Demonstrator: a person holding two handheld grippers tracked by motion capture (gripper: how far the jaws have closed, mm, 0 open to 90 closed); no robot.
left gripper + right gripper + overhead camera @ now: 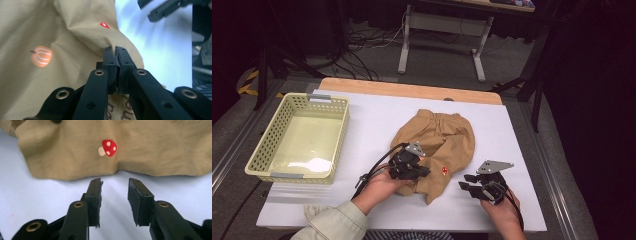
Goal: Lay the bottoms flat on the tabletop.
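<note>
A pair of tan shorts (442, 137) lies crumpled in the middle of the white table. My left gripper (423, 173) is at their near edge, and in the left gripper view it (115, 51) is shut on a pinched fold of the tan fabric (75, 30), near an orange pumpkin print (41, 56). My right gripper (465, 181) hovers to the right of the shorts. In the right gripper view it (115, 182) stands open, with bare table between the jaws, just short of the cloth's hem (150, 150) and a red mushroom print (108, 147).
A pale yellow-green plastic basket (339, 131) stands at the table's left. A wooden strip (412, 90) runs along the far edge. The white sheet (377, 120) lies bare between basket and shorts. Desk legs and cables are on the floor beyond.
</note>
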